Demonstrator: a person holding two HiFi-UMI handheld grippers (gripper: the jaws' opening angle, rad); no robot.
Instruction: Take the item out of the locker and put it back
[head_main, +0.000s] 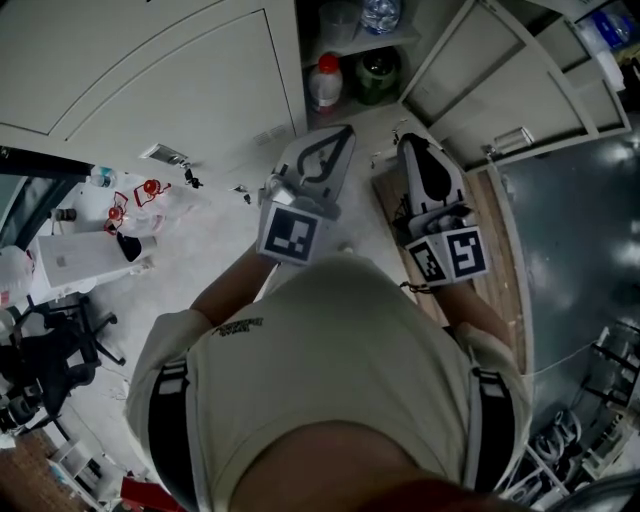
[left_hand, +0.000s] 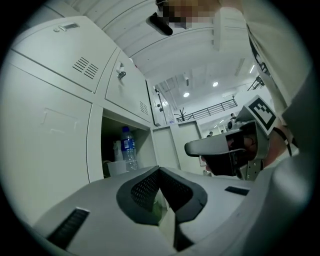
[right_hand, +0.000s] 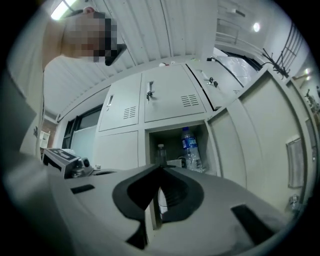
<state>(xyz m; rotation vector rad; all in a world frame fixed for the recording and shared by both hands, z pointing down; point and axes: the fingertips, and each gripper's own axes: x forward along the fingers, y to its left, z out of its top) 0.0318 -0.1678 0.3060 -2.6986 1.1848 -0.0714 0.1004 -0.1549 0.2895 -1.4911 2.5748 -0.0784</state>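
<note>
Both shut, left tool (head_main: 343, 132) and right tool (head_main: 408, 142) point level at locker (right_hand: 167, 137).

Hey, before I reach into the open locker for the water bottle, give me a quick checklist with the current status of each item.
1. Grey metal locker door open: ok.
2. Clear plastic water bottle with a blue label upright in the compartment and in view: ok.
3. Right gripper open for a grasp: not ok; its jaws are together with nothing between them.
4. Left gripper empty: ok; its jaws are together on nothing.
5. Room beside the water bottle: cannot tell; a small clear bottle stands near it.
</note>
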